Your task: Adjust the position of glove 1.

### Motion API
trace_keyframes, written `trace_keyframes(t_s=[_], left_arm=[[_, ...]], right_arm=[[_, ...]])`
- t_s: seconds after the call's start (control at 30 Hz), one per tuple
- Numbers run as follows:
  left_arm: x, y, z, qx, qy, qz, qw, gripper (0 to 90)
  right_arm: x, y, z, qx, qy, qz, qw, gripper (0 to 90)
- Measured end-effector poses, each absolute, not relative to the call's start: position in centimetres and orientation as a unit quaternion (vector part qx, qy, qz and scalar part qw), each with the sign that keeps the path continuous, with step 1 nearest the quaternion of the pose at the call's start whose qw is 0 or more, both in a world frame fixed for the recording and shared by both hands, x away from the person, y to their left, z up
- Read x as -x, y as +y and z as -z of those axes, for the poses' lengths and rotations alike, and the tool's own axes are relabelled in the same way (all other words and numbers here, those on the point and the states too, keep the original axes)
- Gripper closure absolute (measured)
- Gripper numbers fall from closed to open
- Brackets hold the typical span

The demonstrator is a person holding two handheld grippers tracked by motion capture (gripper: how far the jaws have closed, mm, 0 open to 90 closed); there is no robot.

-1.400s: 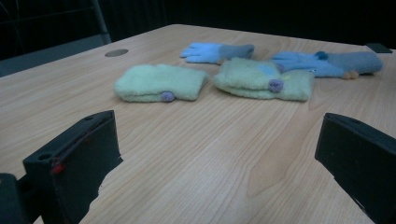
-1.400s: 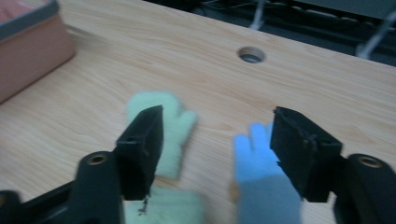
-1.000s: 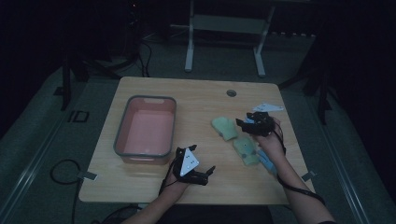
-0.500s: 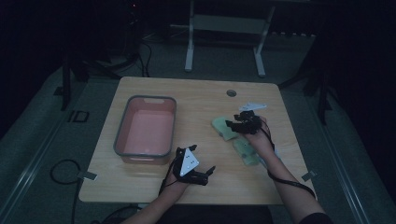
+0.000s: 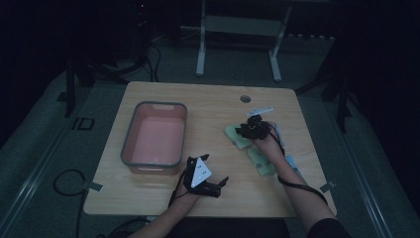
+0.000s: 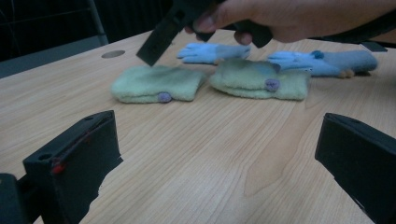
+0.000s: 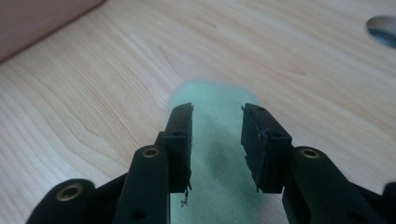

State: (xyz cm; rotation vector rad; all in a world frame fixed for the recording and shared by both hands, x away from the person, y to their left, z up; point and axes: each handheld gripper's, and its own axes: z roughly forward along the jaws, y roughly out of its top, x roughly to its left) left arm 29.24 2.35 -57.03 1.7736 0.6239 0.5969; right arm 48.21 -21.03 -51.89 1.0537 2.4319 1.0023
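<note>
Wooden table (image 5: 208,106) | right claw (image 7: 215,126) part-open over green mitten (image 7: 215,186) | left claw (image 6: 210,154) wide open, empty

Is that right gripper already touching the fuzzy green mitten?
Cannot tell: in the right gripper view, the right gripper straddles the green mitten, jaws open, contact unclear.

The floor (image 5: 59,148) bears white letters "ID" (left of the table (image 5: 208,104)).

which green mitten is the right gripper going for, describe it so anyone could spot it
Start at the pink tub on the wooden table. To its right lie two green mittens; it is the one nearer the tub, under the right gripper, whose jaws stand open above it.
</note>
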Motion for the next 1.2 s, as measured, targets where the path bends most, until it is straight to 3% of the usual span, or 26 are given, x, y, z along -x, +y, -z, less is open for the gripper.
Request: trace_keyframes(t_s=[0.27,0.67,0.9,1.2], left_arm=[[-29.3,2.4,57.0,-0.749,0.265,-0.250,0.553,0.1],[-29.3,2.4,57.0,-0.749,0.266,-0.251,0.552,0.1],[-29.3,2.4,57.0,-0.749,0.267,-0.251,0.552,0.1],[-29.4,2.4,57.0,-0.747,0.272,-0.248,0.553,0.1]], right_arm=[[-49.3,-21.1,54.0,-0.372,0.862,-0.313,0.142,58.9],[-49.2,-20.7,54.3,-0.375,0.863,-0.304,0.151,82.8],[-48.9,-20.3,53.8,-0.409,0.847,-0.305,0.149,85.8],[-47.1,-19.3,50.3,-0.434,0.815,-0.347,0.162,85.8]])
